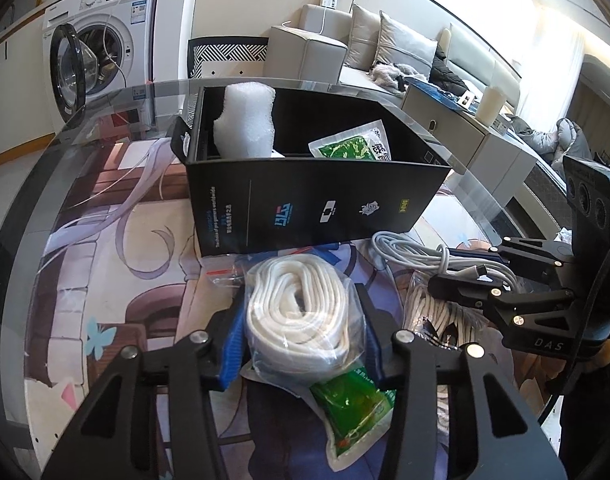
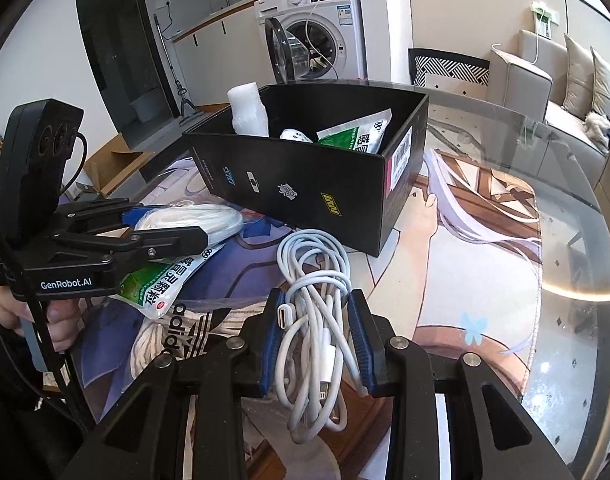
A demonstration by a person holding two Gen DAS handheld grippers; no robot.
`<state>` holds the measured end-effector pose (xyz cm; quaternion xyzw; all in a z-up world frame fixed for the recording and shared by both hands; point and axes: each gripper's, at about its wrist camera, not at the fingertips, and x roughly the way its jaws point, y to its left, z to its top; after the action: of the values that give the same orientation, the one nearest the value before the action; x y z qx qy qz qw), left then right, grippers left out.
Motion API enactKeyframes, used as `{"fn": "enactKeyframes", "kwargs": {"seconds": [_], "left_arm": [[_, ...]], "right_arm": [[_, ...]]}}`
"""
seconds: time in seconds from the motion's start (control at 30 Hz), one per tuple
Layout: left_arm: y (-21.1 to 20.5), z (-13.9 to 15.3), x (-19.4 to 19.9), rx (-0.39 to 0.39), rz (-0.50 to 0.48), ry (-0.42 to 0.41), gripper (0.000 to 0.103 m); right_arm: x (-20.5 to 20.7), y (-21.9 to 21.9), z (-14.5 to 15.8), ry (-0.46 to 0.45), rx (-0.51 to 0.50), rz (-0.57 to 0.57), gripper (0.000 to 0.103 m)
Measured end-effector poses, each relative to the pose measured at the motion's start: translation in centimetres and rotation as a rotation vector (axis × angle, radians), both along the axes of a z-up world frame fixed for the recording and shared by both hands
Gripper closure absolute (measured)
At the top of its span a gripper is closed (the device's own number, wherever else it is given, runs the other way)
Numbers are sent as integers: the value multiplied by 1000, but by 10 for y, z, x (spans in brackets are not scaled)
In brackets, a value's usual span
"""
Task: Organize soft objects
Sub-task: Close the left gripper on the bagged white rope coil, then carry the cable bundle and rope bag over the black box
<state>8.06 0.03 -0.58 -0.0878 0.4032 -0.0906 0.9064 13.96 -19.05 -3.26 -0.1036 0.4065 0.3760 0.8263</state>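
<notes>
My left gripper (image 1: 301,300) is shut on a clear bag of rolled white strap (image 1: 297,308), just in front of the open black box (image 1: 313,200). The box holds a white foam roll (image 1: 245,124) and a green packet (image 1: 353,146). Another green packet (image 1: 353,404) lies under the bag. My right gripper (image 2: 315,300) is shut on a coiled white cable (image 2: 313,296) on the table, right of the left gripper (image 2: 173,236). The box shows in the right wrist view (image 2: 305,188), as does an Adidas bag of white cord (image 2: 185,336).
The glass table (image 2: 545,240) carries an anime-print mat (image 1: 117,248). A washing machine (image 1: 101,48) with open door stands behind, a sofa (image 1: 385,48) and low cabinet (image 1: 465,128) to the right.
</notes>
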Motion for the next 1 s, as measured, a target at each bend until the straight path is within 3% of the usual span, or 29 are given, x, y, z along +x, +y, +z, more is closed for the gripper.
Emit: {"fn": "enactKeyframes", "kwargs": {"seconds": [0.23,0.7,1.0], "left_arm": [[3,0,-1,-4,1,-5,59],[12,1,-11,-17,12,-32,64],[17,21,-23,-23,20,-102,64]], "right_arm": [[10,-2,-3,42,28,-8,70],[-8,-2,15,-38,36,10,72],[-20,-4,38,-90,71,25,72]]}}
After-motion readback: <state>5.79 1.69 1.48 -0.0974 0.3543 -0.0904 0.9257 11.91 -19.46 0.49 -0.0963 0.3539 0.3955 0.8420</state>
